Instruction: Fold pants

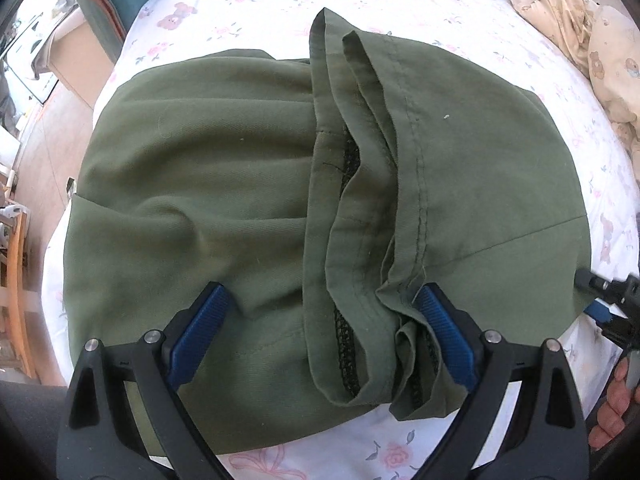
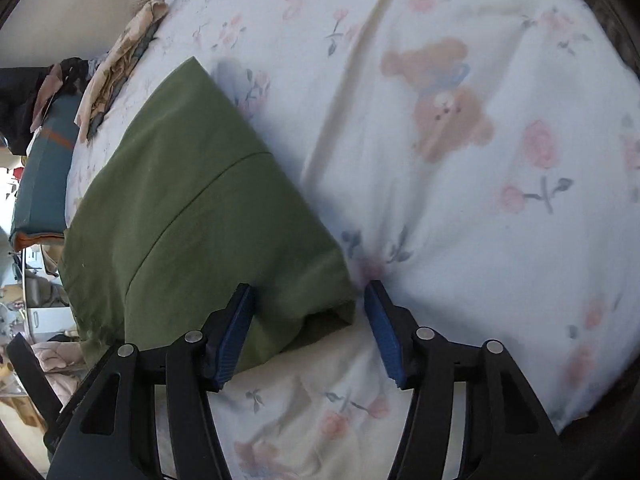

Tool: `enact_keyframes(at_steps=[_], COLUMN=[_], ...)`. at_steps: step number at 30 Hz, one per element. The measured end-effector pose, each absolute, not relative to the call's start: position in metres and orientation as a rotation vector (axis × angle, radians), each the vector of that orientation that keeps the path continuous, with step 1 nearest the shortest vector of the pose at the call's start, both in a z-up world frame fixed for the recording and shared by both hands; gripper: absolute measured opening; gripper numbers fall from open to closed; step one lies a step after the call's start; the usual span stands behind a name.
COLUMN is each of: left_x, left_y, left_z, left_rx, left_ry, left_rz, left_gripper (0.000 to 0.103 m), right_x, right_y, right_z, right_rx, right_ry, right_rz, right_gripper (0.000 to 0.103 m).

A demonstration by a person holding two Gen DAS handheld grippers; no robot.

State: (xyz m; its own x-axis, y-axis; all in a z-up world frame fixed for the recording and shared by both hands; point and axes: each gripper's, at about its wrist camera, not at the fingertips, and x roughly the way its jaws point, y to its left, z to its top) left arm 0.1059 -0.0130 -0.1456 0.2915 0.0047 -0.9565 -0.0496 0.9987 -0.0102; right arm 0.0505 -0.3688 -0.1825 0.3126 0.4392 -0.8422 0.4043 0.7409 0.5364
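Green pants (image 1: 208, 184) lie folded on the floral bed sheet (image 1: 460, 12), long axis running side to side in the left wrist view. Hem ends (image 1: 360, 216) are doubled back over the top, their edge running from near to far. Left tool (image 1: 320, 308) has its pads apart, straddling the near hem edge with cloth between them, not pinched. Right tool (image 2: 310, 304) is also spread, straddling the pants' near right corner (image 2: 332, 312); left pad on cloth, right pad on sheet.
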Motion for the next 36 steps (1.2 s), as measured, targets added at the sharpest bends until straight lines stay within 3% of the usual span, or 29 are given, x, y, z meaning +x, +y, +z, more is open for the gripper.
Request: enact_keyframes(at_steps=[3, 4, 5, 7, 10, 20, 28, 36], left_x=[0.107, 0.106, 0.105, 0.101, 0.089, 0.095, 0.168, 0.215], left_y=[-0.005, -0.003, -0.003, 0.001, 0.007, 0.037, 0.004, -0.054], left_z=[-0.143, -0.142, -0.141, -0.137, -0.121, -0.03, 0.025, 0.014], left_rx=[-0.068, -0.073, -0.073, -0.072, -0.1, -0.145, -0.166, -0.091], left_ry=[1.268, 1.264, 1.26, 1.245, 1.193, 1.101, 1.175, 1.249], left_rz=[0.031, 0.029, 0.029, 0.03, 0.02, -0.06, -0.173, -0.242], left_gripper=[0.095, 0.095, 0.095, 0.095, 0.094, 0.094, 0.094, 0.073], right_x=[0.055, 0.055, 0.055, 0.055, 0.055, 0.046, 0.049, 0.038], right_y=[-0.37, -0.37, -0.368, -0.365, -0.363, -0.31, -0.246, -0.207], right_z=[-0.181, -0.178, -0.173, -0.163, -0.14, -0.046, -0.028, -0.038], right_rx=[0.879, 0.877, 0.859, 0.835, 0.815, 0.66, 0.519, 0.405], right_ry=[1.245, 1.231, 1.211, 1.163, 1.069, 0.755, 0.739, 0.797], right_rz=[0.061, 0.067, 0.07, 0.078, 0.099, 0.417, 0.655, 0.776], right_gripper=[0.059, 0.048, 0.029, 0.018, 0.011, 0.006, 0.006, 0.006])
